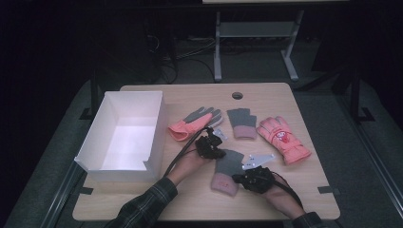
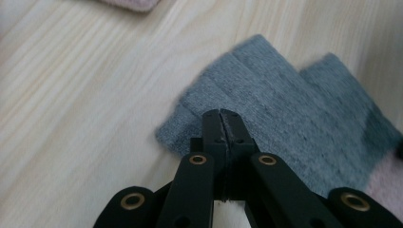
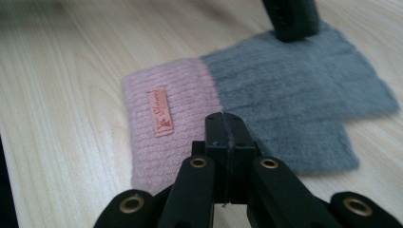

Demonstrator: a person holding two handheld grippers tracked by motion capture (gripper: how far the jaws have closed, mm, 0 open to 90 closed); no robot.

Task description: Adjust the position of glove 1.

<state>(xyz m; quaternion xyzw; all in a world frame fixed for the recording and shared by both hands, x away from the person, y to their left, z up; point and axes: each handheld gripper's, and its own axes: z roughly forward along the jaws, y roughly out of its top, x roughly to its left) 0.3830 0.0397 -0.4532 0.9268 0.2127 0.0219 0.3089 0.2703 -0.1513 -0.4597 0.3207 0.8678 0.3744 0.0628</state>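
A knit fingerless glove (image 1: 228,165) with a grey hand and a pink cuff lies flat near the table's front, between my two grippers. My left gripper (image 1: 218,152) is at its grey finger end; in the left gripper view its jaws (image 2: 222,118) are shut, with their tips pinching the grey knit (image 2: 285,109). My right gripper (image 1: 238,179) is at the near long edge. Its jaws (image 3: 223,121) are shut on the glove (image 3: 180,118) where pink cuff meets grey. The left gripper's jaw tip (image 3: 291,19) shows on the far grey end.
A white open box (image 1: 124,135) stands at the left. Behind the grippers lie a pink and grey glove (image 1: 192,122), a second grey and pink fingerless glove (image 1: 241,122) and a pink padded glove (image 1: 283,138). Bare wood lies front left and front right.
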